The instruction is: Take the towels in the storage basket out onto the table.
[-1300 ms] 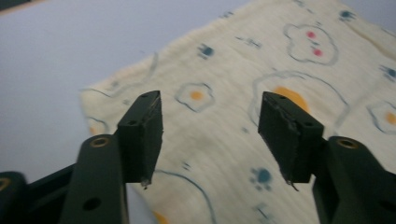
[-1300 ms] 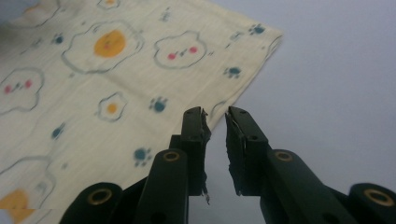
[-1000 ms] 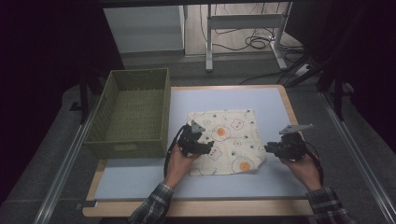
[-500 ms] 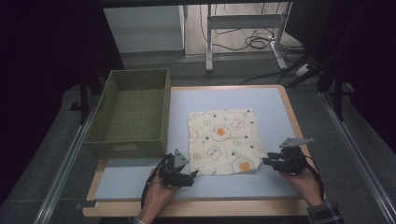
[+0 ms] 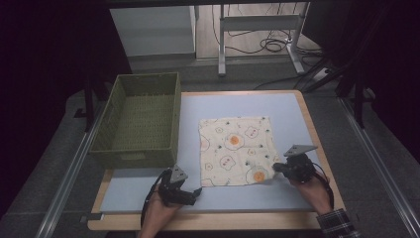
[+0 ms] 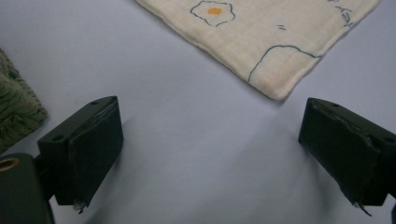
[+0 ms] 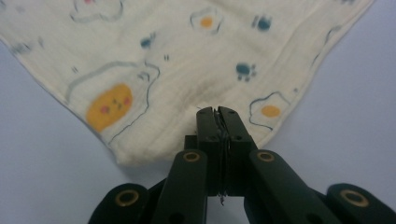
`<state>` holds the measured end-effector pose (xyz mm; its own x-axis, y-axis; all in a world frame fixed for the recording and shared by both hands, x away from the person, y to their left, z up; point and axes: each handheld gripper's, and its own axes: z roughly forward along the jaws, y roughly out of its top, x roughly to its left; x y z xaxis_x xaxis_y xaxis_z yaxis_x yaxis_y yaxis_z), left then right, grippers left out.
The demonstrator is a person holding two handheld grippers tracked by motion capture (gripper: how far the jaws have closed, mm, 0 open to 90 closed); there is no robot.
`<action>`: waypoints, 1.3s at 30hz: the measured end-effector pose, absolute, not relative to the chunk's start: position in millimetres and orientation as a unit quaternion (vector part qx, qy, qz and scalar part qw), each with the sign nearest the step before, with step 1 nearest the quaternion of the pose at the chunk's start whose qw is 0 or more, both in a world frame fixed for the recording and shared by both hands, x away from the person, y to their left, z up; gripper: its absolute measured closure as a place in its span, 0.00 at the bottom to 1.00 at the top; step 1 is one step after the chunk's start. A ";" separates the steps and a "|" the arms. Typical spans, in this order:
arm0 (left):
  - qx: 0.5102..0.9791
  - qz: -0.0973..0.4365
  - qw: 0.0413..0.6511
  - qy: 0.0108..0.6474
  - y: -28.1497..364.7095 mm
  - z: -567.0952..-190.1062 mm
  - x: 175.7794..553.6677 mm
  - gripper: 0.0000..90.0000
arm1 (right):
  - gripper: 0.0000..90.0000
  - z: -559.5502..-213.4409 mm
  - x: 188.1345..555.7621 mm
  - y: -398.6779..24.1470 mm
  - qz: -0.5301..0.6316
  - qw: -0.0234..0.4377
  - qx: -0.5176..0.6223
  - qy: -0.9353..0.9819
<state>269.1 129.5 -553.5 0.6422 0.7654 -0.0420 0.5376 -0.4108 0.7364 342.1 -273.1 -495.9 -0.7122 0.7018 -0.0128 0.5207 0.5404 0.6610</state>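
A cream cloth (image 5: 235, 148) printed with fried eggs lies flat on the pale blue table (image 5: 237, 104). My left gripper (image 5: 195, 193) rests low near the table's front, just short of the cloth's near left corner (image 6: 280, 91). Its jaws have just been opening and now stand wide, nothing between them (image 6: 210, 154). My right gripper (image 5: 275, 168) is at the cloth's near right corner. Its jaws have just been closing and are now shut, pinching the cloth's edge (image 7: 217, 114), where the fabric (image 7: 187, 56) puckers slightly at the tips.
A green woven basket (image 5: 133, 157) stands at the table's left, and its corner (image 6: 14, 107) lies close to my left gripper. Bare blue table lies beyond and to the right of the cloth. A wooden rim (image 5: 317, 144) edges the table.
My left gripper has pulled back off the cloth toward the table's front left and its jaws have widened. My right gripper has edged toward the cloth's near right corner and closed on it.
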 end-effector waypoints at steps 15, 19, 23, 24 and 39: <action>0.824 0.153 0.376 0.396 129.3 -554.0 268.6 0.07 | 0.80 -427.2 355.6 -261.8 0.331 0.166 0.341 0.864; 0.825 0.154 0.374 0.395 129.5 -553.9 268.7 0.07 | 0.80 -445.0 343.5 -271.9 0.326 0.149 0.351 0.865; 0.824 0.153 0.374 0.396 129.4 -553.9 268.7 0.07 | 0.81 -460.4 331.5 -281.9 0.325 0.131 0.359 0.865; 0.824 0.154 0.374 0.396 129.4 -553.9 268.7 0.07 | 0.81 -465.5 328.1 -284.1 0.327 0.125 0.361 0.864; 0.823 0.154 0.375 0.396 129.2 -554.1 268.4 0.07 | 0.99 -508.9 300.8 -289.0 0.316 0.141 0.353 0.869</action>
<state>268.4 129.2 -554.1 0.6379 0.7689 -0.0432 0.5370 -0.4039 0.7406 300.8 -289.0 -508.9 -0.7108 0.7031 -0.0223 0.5246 0.5510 0.6490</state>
